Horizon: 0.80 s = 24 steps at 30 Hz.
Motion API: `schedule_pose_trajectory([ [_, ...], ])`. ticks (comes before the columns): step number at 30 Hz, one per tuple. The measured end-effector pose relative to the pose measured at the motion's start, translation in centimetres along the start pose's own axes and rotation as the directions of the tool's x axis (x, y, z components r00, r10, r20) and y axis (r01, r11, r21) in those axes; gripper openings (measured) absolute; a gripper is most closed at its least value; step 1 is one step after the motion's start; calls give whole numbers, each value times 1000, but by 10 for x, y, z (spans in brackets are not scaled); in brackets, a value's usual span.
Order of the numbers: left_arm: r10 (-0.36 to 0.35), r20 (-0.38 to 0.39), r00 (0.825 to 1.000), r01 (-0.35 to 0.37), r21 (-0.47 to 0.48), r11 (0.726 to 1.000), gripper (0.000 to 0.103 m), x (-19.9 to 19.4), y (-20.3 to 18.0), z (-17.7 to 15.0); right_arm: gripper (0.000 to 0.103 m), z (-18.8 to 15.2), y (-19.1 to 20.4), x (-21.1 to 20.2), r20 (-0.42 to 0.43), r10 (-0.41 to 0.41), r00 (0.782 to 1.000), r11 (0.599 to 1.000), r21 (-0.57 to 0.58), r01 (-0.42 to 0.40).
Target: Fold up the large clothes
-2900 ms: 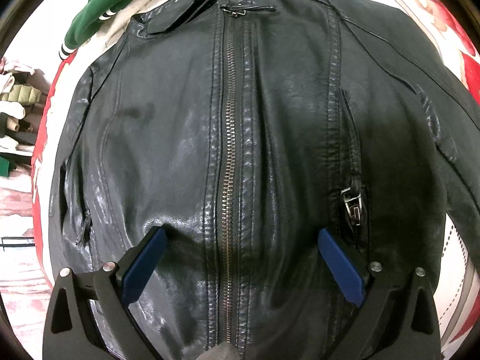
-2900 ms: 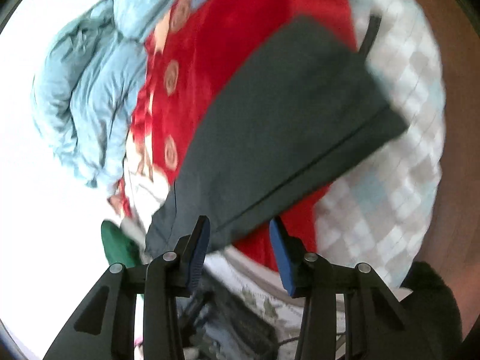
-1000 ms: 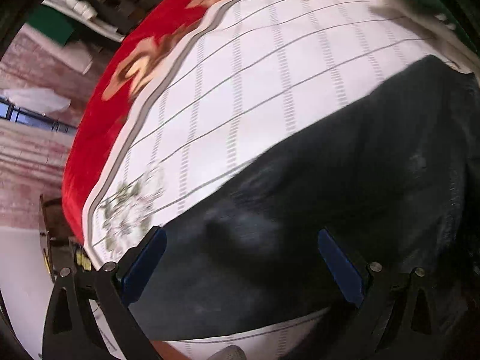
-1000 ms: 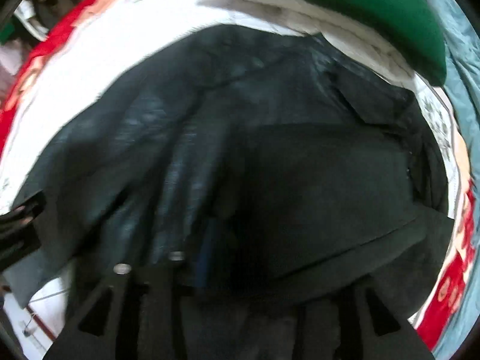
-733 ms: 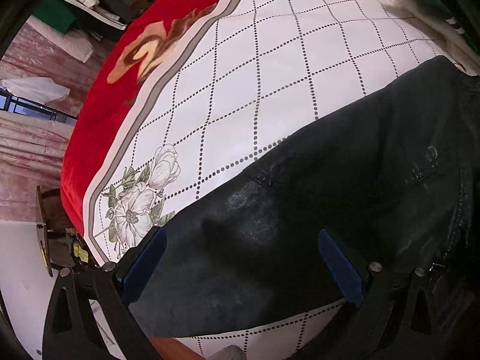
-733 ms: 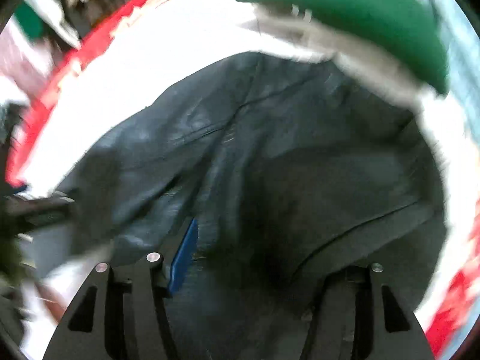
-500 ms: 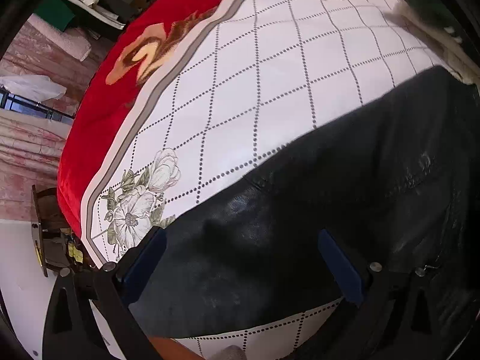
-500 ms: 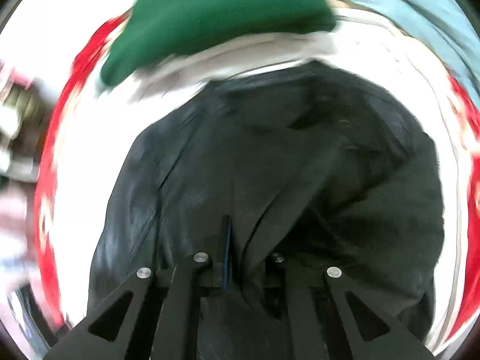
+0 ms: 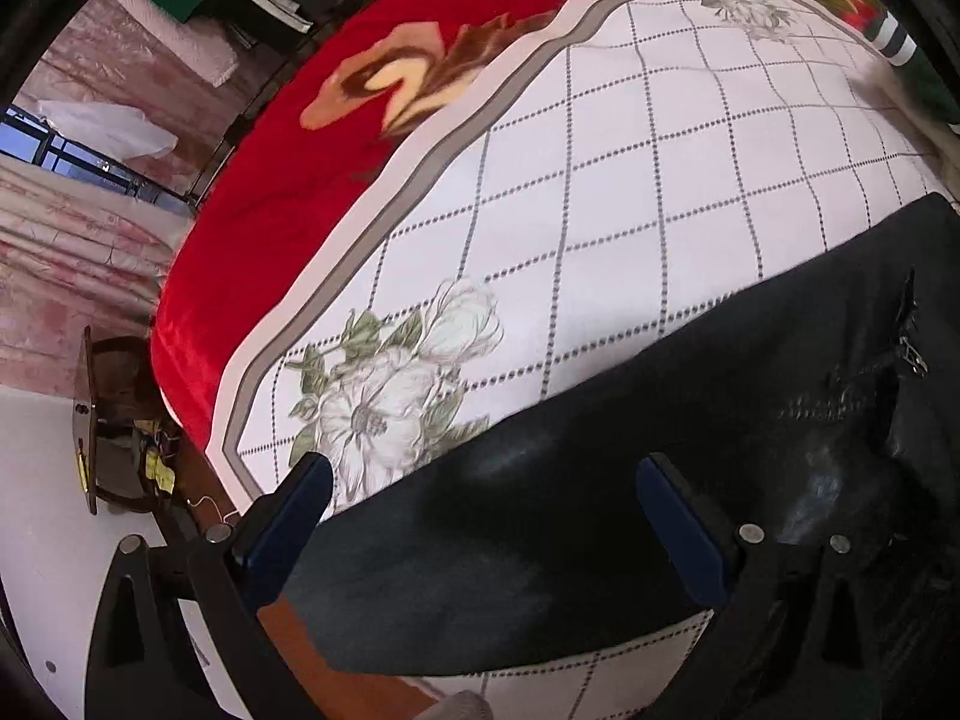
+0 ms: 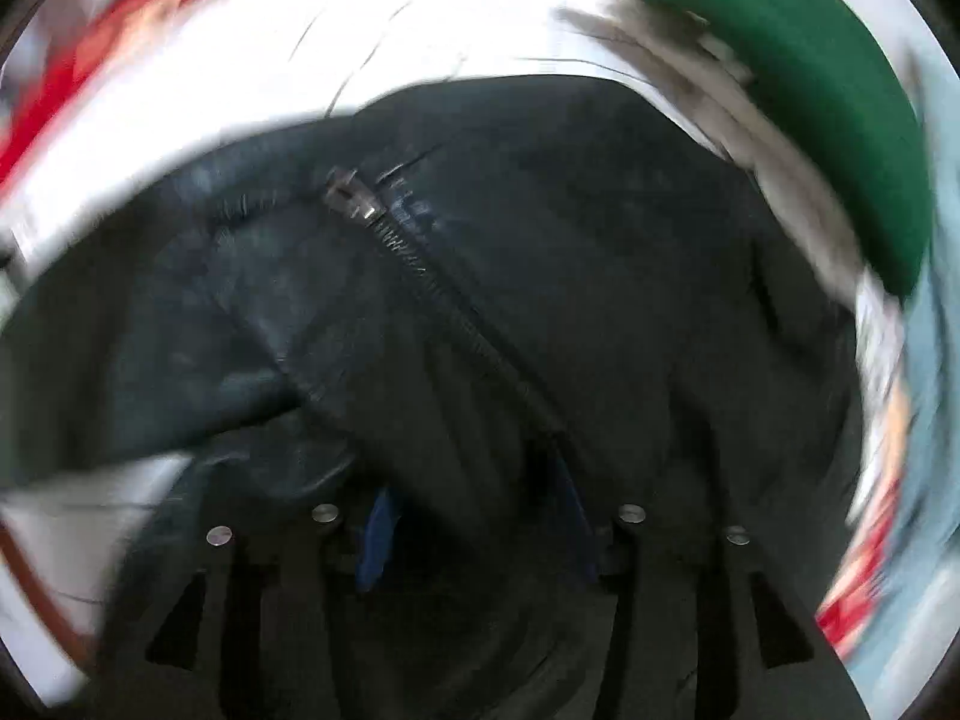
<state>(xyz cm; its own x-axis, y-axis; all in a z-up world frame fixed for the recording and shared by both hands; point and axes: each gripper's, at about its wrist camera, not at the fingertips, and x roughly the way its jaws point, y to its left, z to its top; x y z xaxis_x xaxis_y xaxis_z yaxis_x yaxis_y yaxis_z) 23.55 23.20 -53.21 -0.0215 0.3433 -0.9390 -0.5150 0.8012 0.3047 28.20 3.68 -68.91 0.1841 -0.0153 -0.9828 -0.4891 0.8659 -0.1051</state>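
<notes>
The jacket (image 9: 690,480) lies on the bedspread (image 9: 630,180), which covers the bed (image 9: 252,252). In the left wrist view, the left tongs (image 9: 486,516) hang over the jacket's sleeve near the bed's edge, fingers spread to either side of it, with the printed flower (image 9: 396,396) on the bedspread just beyond. A chair (image 9: 102,420) stands on the floor left of the bed. In the right wrist view, the right tongs (image 10: 474,522) sit under a fold of the jacket, zipper (image 10: 432,276) ahead of them. A sweater (image 10: 810,108) lies beyond the jacket, to the right.

Bright daylight and strong fisheye bending in both views; the left is mostly sharp, the right heavily motion-blurred.
</notes>
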Motion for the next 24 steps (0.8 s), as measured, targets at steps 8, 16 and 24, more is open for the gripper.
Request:
schedule_pose_trajectory([
  [8,-59,22,998,58,29,998,103,-21,-32,-14,53,-109,-158,-41,46,68,997,720,689,-81],
  [16,-98,58,993,93,83,992,103,-38,-105,-26,0,-181,-252,54,-125,21,992,573,815,91],
  [24,-73,14,997,74,-70,995,103,-39,-105,-50,52,-171,-195,25,-116,76,990,743,669,21],
])
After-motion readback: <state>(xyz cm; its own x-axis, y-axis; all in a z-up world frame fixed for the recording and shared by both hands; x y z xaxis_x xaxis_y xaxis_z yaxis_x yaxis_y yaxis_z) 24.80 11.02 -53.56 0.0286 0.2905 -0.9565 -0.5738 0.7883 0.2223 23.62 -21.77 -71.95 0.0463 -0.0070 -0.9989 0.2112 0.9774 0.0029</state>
